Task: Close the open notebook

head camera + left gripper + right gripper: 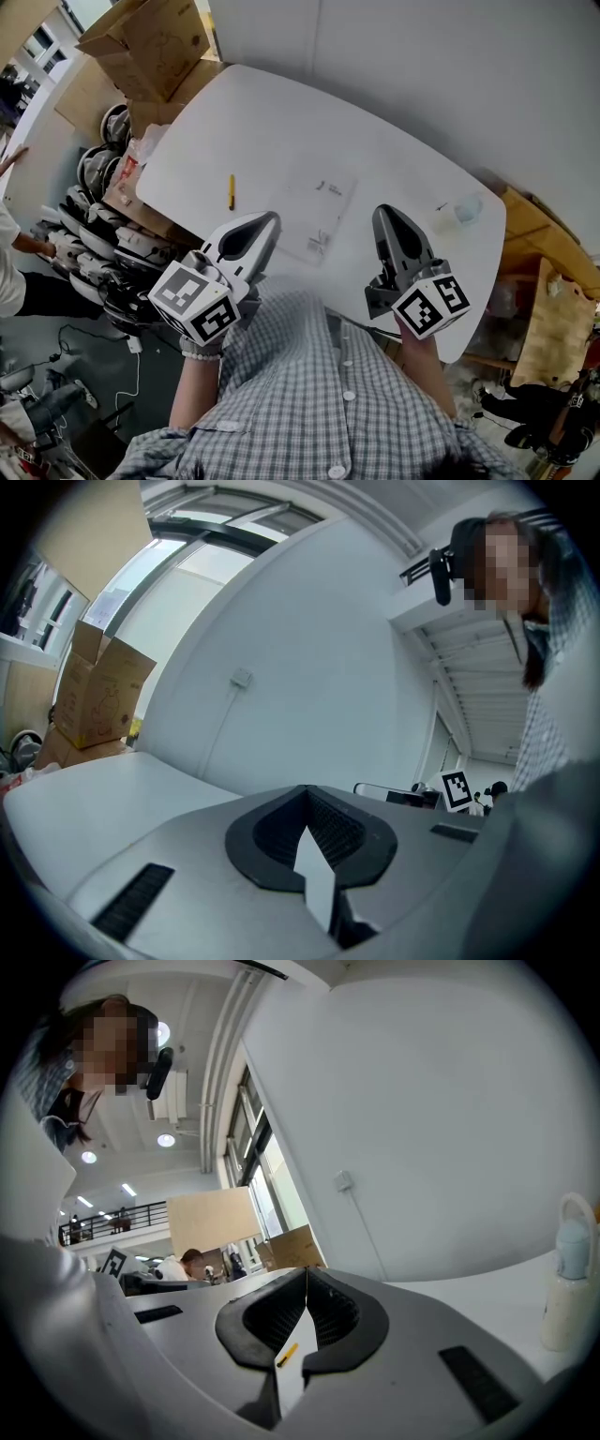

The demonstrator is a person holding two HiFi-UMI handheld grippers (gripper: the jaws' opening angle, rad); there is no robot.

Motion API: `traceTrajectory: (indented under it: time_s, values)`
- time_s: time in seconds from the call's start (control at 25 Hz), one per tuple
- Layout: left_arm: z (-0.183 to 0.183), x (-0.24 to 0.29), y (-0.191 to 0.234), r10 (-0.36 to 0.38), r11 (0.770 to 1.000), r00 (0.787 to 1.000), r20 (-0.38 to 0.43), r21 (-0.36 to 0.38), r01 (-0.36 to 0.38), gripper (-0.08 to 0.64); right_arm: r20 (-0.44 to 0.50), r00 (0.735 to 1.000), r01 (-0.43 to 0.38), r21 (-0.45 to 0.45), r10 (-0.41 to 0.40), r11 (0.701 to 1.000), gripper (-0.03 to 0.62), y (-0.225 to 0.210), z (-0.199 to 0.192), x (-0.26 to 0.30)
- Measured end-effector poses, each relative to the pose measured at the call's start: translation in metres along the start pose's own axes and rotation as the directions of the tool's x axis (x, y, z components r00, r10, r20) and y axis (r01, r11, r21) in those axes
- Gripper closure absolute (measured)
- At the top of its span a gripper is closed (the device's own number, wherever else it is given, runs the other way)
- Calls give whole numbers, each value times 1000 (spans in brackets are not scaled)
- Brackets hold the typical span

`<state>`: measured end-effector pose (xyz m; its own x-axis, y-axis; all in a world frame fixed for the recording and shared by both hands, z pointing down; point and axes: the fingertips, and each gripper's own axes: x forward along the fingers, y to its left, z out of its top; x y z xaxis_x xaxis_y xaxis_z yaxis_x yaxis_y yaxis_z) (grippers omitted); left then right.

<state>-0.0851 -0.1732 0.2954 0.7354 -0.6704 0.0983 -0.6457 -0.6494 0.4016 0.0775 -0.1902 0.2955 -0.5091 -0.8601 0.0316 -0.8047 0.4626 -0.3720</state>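
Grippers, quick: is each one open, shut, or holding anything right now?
Left grey two-jaw gripper: shut, nothing between its jaws.
Right grey two-jaw gripper: shut, nothing between its jaws.

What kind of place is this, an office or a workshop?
Probably an informal workroom or lab in an office-type building: a white table beside open cardboard boxes, cables on the floor, and a railed upper level beyond.

No legible text found; print on the notebook (pixel 320 214) and on the box (pixel 155 39) is too small to read
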Motion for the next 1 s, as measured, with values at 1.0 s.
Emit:
traceTrajectory:
  time_s: [1.0]
  values:
    - [-2,-1,0,3,1000,1000,4,-4,-3,552,-58,998,-4,-30,2,1000,571,-2,-22,3]
